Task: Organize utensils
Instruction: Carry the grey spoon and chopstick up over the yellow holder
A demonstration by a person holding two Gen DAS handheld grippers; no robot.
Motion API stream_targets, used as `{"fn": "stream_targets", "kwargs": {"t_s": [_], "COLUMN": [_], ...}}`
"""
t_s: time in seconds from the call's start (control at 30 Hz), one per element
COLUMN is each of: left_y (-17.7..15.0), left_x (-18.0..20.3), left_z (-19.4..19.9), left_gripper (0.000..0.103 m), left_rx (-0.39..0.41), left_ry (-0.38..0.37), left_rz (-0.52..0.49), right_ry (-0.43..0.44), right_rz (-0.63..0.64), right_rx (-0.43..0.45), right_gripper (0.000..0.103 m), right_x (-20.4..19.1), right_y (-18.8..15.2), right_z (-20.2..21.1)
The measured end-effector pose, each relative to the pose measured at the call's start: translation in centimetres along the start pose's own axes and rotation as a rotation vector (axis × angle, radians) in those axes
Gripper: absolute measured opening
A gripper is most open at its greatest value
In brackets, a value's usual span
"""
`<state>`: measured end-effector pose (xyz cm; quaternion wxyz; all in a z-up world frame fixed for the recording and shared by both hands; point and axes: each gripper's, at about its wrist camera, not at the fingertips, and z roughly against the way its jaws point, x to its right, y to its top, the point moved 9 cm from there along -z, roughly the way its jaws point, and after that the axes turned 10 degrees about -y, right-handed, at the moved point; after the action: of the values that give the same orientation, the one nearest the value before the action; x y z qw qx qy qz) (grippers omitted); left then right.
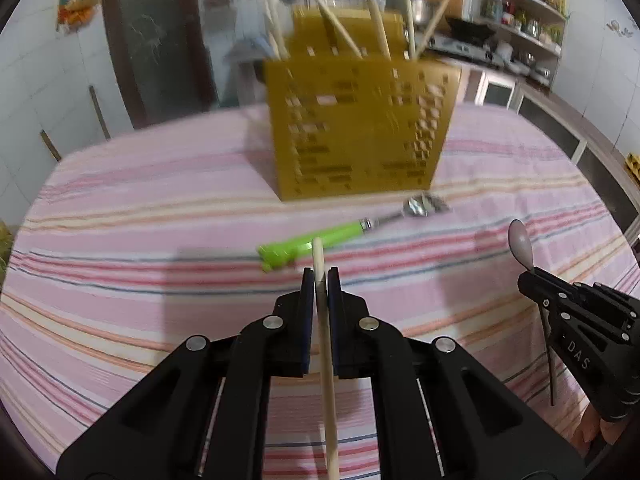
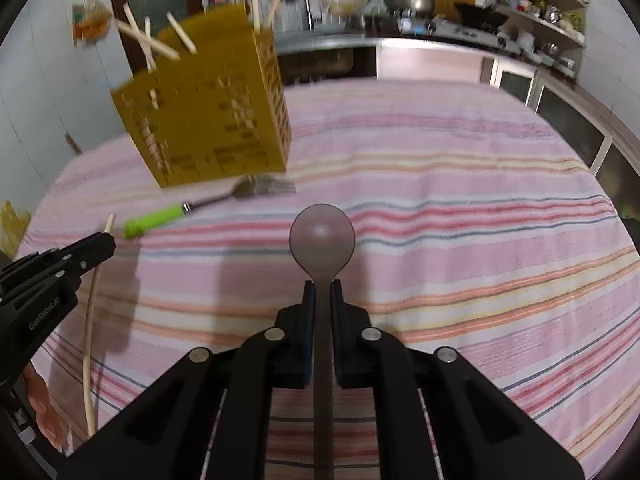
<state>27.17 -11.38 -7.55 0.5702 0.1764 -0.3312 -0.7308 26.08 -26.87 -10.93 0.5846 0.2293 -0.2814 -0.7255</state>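
My left gripper is shut on a pale wooden chopstick, whose tip pokes out just past the pads. In the right wrist view the same left gripper holds the chopstick at the left edge. My right gripper is shut on the handle of a greyish spoon, bowl forward; it also shows as the right gripper with the spoon. A yellow perforated utensil holder with several chopsticks stands on the table. A green-handled fork lies in front of it.
A pink striped tablecloth covers the table. Behind it run a kitchen counter with a stove and shelves of jars. A dark door stands at the back left. A hand shows under the left gripper.
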Motion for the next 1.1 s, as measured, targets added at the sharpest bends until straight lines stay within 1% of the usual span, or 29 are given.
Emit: {"fn": "stream_targets", "kwargs": {"t_s": [0.07,0.13,0.23,0.37,0.5,0.63,0.73,0.87,0.97,1.03,1.1], "left_y": [0.6,1.2,2.4,3.9,5.2,6.3,7.1,7.8,8.1,8.3,8.1], "left_x": [-0.5,-1.1,-2.1,-3.2,-3.8,-3.8,-3.8,-3.8,-4.3,-5.0,-5.7], "left_z": [1.3,2.4,4.1,6.6,8.8,10.4,11.6,12.5,12.7,12.2,11.1], "left_gripper": [0.006,0.006,0.006,0.005,0.005,0.005,0.005,0.005,0.005,0.005,0.005], "left_rx": [0.04,0.077,0.138,0.211,0.276,0.319,0.36,0.382,0.372,0.342,0.3], "left_ry": [0.001,0.006,0.013,-0.006,-0.029,-0.05,-0.045,-0.043,-0.041,-0.045,-0.053], "left_rz": [0.007,0.015,0.033,0.067,0.076,0.074,0.062,0.044,0.043,0.055,0.073], "right_ry": [0.009,0.044,0.048,0.077,0.089,0.096,0.101,0.109,0.106,0.101,0.099], "right_rz": [-0.029,-0.054,-0.069,-0.093,-0.082,-0.071,-0.068,-0.06,-0.045,-0.041,-0.032], "right_rx": [0.042,0.091,0.172,0.263,0.318,0.343,0.362,0.381,0.388,0.388,0.364], "right_gripper": [0.008,0.008,0.008,0.008,0.008,0.008,0.008,0.008,0.008,0.008,0.008], "right_x": [0.2,0.1,0.0,-0.2,-1.0,-1.6,-1.8,-2.3,-2.6,-2.6,-2.5], "right_y": [0.5,1.2,2.6,4.5,6.0,7.0,7.5,8.1,8.6,8.8,8.6], "right_z": [0.9,2.0,3.9,6.3,7.8,8.4,8.8,9.0,9.1,9.1,8.5]}}
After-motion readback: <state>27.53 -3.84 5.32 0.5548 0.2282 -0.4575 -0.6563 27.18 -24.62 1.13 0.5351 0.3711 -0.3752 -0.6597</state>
